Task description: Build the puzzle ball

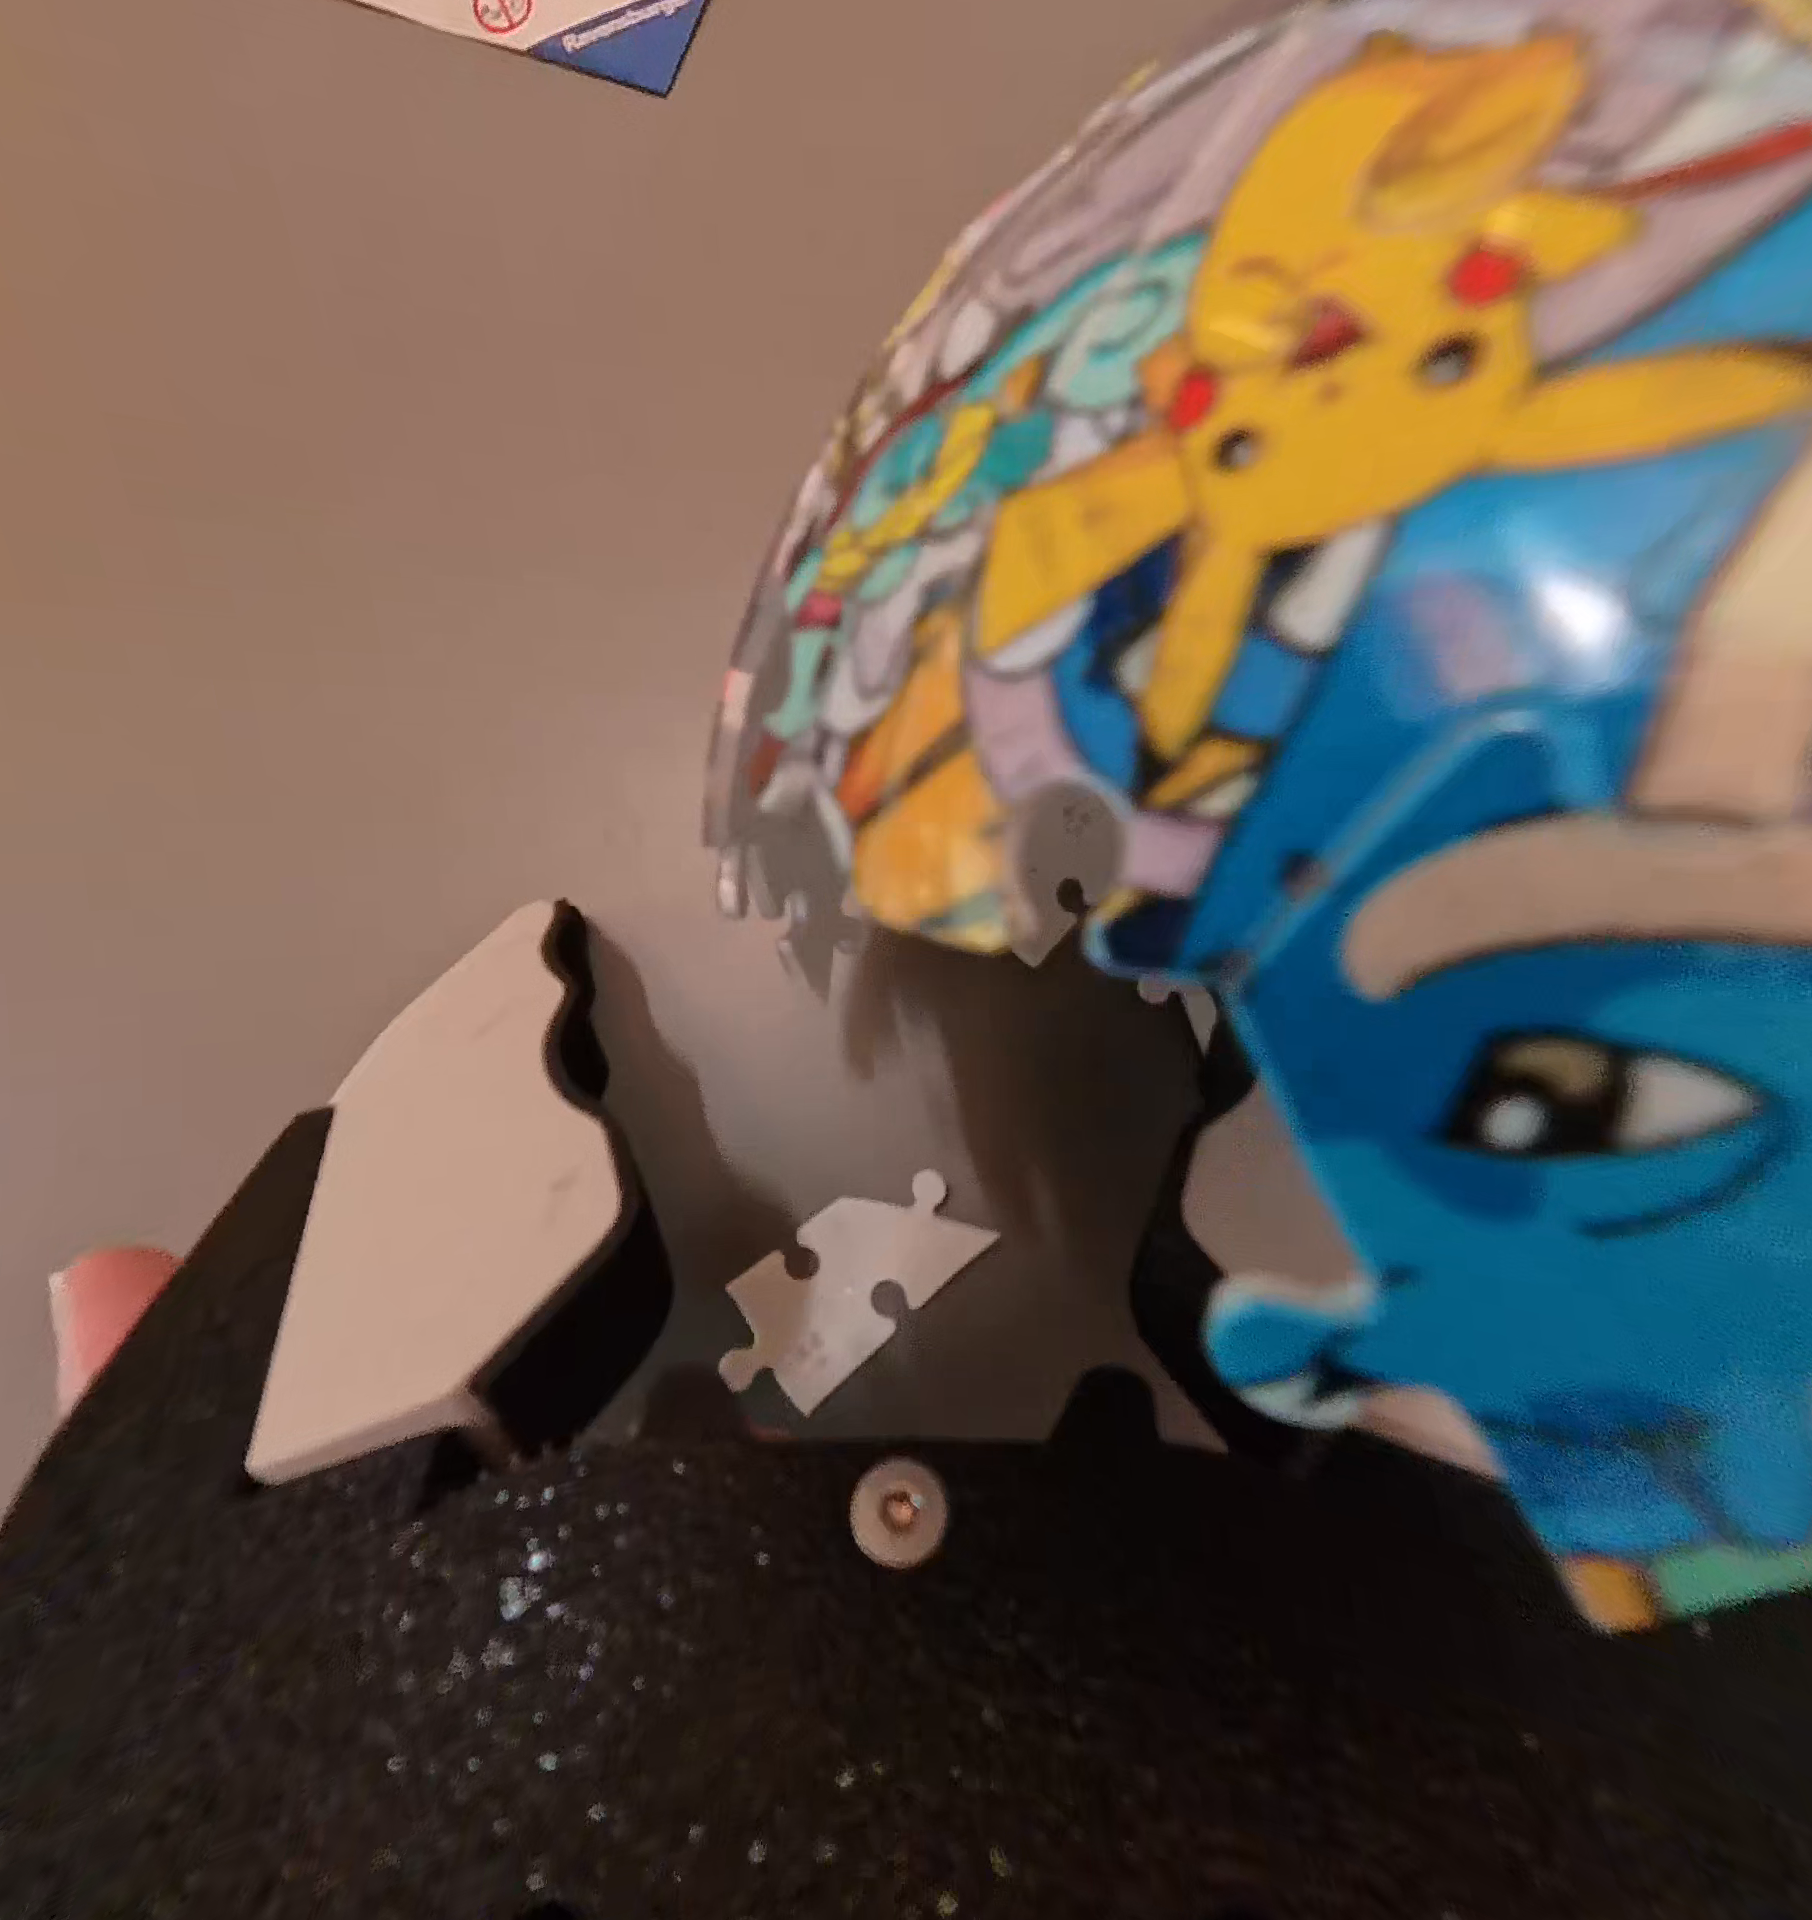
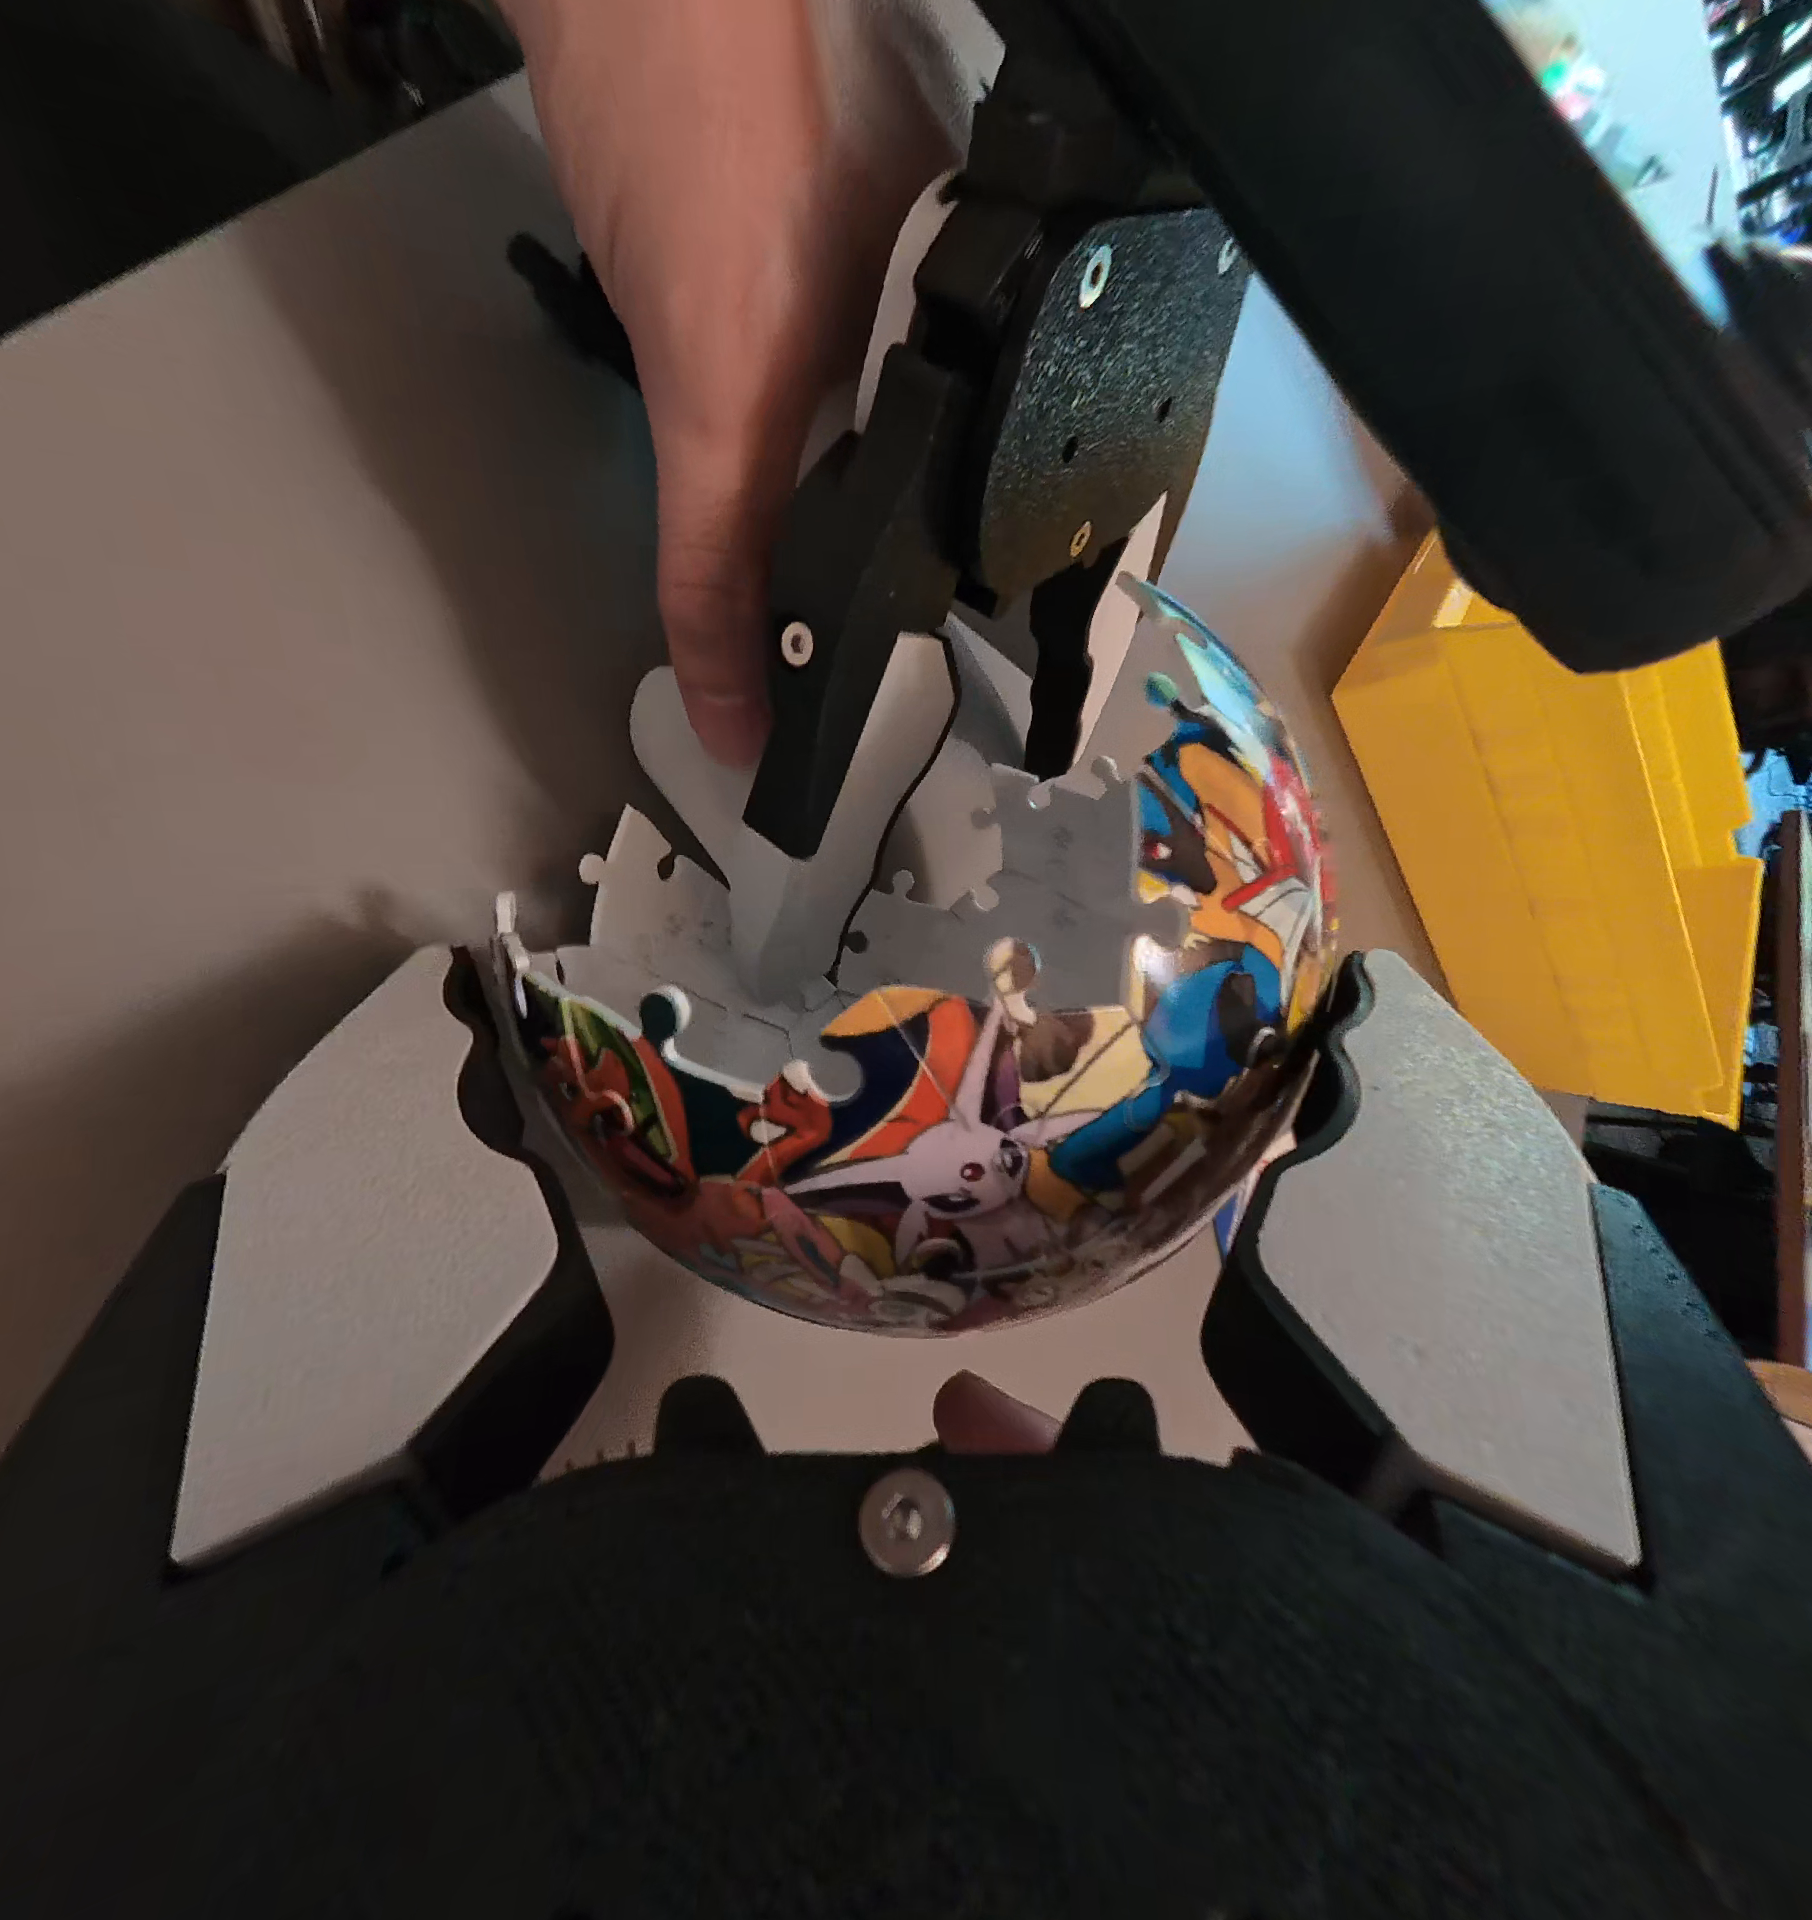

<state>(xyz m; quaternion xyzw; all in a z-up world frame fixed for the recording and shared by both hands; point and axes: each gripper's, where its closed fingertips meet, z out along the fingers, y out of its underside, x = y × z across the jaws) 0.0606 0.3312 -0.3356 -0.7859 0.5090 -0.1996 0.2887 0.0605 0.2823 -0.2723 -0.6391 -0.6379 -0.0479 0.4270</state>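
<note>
Right wrist view: right gripper (image 2: 907, 1049) clamps half-built puzzle ball (image 2: 933, 1174) between both fingers, above pale table (image 2: 206, 644); colourful shell faces camera, grey inside open upward. Left gripper (image 2: 912, 894) reaches down into open shell, one finger inside, other at rim; bare hand (image 2: 715, 343) beside it. Yellow bins (image 2: 1546, 862) at right.

Left wrist view: left gripper (image 1: 881, 1039) spread wide, ball wall (image 1: 1349, 644) over its right finger. Loose grey puzzle piece (image 1: 850, 1288) lies on table below. Leaflet corner (image 1: 590, 31) at top.
</note>
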